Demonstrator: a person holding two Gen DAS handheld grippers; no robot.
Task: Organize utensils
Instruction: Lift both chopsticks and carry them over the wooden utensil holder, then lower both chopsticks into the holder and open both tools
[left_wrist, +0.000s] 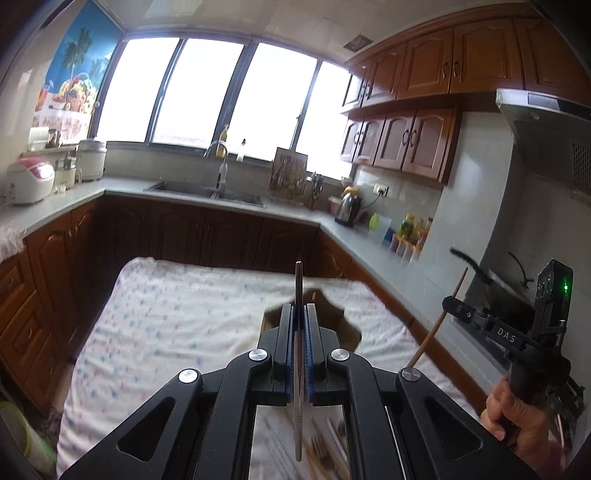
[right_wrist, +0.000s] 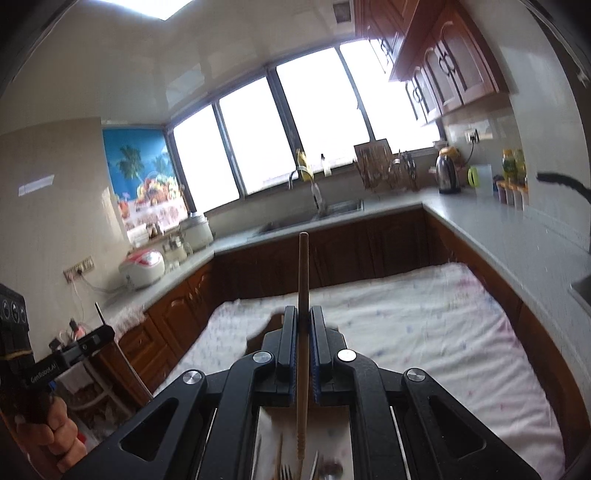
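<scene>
My left gripper (left_wrist: 299, 306) is shut on a thin flat metal utensil (left_wrist: 298, 280), seen edge-on, whose dark tip sticks up past the fingers. My right gripper (right_wrist: 303, 308) is shut on a wooden chopstick (right_wrist: 303, 266) that points up and away. Both are raised over a table under a white patterned cloth (left_wrist: 177, 314). Several loose utensils (left_wrist: 325, 443) lie blurred on the cloth below the grippers, including a fork (right_wrist: 284, 470). A brown container (left_wrist: 336, 310) sits just beyond the fingers, mostly hidden. The right gripper (left_wrist: 448, 301) with its chopstick (left_wrist: 437, 325) also shows at the right of the left wrist view.
A grey L-shaped counter (left_wrist: 332, 225) wraps the room with a sink (left_wrist: 207, 192), rice cooker (left_wrist: 27, 181), kettle (left_wrist: 349, 206) and bottles (left_wrist: 413, 232). Wooden cabinets stand below and above. A hand (left_wrist: 517, 421) holds the right gripper's handle; another hand (right_wrist: 55, 432) holds the left one.
</scene>
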